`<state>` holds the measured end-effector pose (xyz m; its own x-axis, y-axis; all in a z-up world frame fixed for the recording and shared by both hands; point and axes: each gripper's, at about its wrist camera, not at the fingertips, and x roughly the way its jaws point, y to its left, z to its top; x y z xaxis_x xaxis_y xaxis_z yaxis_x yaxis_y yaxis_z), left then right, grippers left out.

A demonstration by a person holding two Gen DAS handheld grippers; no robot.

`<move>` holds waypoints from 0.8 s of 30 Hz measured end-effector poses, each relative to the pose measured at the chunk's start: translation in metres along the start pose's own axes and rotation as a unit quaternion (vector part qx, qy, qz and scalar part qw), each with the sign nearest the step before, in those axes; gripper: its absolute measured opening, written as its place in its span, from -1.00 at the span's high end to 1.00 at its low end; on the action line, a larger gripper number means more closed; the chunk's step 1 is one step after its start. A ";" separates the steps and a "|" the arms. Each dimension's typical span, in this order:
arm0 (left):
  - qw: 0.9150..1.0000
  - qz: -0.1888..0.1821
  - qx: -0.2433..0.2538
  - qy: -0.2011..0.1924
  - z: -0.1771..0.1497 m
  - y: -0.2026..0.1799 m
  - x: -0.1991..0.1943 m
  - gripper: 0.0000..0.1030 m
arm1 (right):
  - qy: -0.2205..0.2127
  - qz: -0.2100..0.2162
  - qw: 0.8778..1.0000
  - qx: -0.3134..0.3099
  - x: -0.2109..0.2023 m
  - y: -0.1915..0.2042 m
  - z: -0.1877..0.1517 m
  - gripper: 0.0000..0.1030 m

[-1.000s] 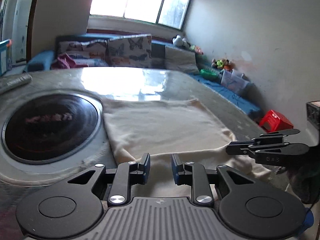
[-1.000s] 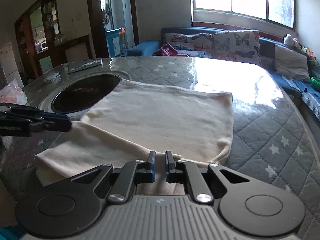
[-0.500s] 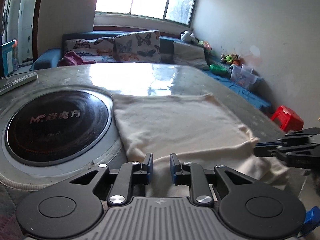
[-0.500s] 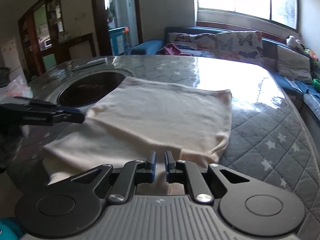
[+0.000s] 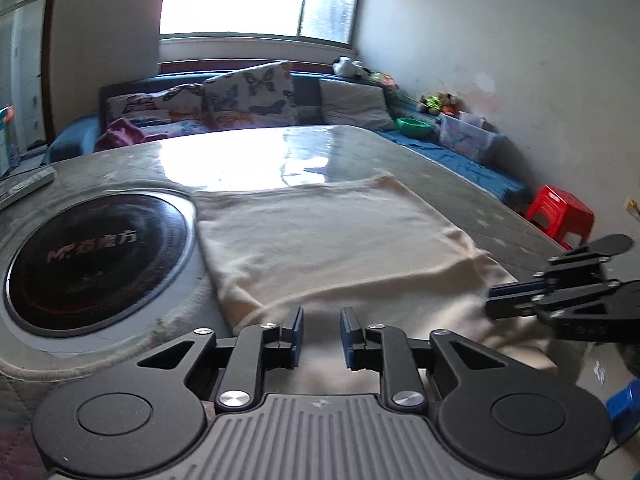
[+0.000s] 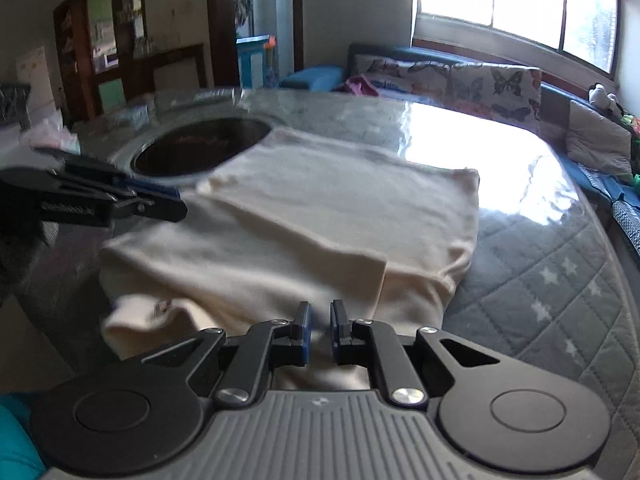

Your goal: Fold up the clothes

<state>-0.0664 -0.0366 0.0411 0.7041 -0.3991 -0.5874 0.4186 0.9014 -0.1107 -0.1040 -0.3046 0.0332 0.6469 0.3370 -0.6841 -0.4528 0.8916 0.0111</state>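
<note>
A cream garment (image 5: 320,240) lies flat on the quilted table, with a folded layer on top and its near edge hanging off the table's front. My left gripper (image 5: 320,332) sits at that near edge on the left side, its fingers narrowly apart with cloth between them. My right gripper (image 6: 320,328) holds the same edge further right, its fingers almost together on the cloth (image 6: 340,208). Each gripper shows in the other's view: the right gripper (image 5: 496,300) at the right, the left gripper (image 6: 176,204) at the left.
A round black induction hob (image 5: 92,256) is set into the table just left of the garment. A remote (image 5: 24,184) lies at the far left. The grey star-quilted table cover (image 6: 540,280) extends right. A red stool (image 5: 560,216) and a cushioned sofa (image 5: 248,96) stand beyond.
Both grippers have pulled back and risen a little, drawing the garment's near edge toward me so it bunches and hangs over the table front. Finger gaps look unchanged.
</note>
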 end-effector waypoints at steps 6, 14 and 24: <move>0.998 -0.001 0.064 0.000 -0.014 -0.013 -0.020 0.06 | -0.001 0.001 1.000 -0.005 -0.013 0.003 -0.008 0.75; 0.984 -0.007 0.177 0.001 -0.043 -0.034 -0.047 0.02 | -0.002 -0.009 1.000 -0.022 -0.031 0.004 -0.013 0.64; 0.960 -0.037 0.278 -0.020 -0.067 -0.076 -0.032 0.03 | 0.003 -0.021 0.999 -0.045 -0.049 0.007 -0.026 0.45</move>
<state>-0.1590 -0.0809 0.0151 0.6767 -0.4750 -0.5625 0.7026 0.6451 0.3005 -0.1549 -0.3228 0.0474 0.6630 0.2982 -0.6867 -0.4795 0.8735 -0.0836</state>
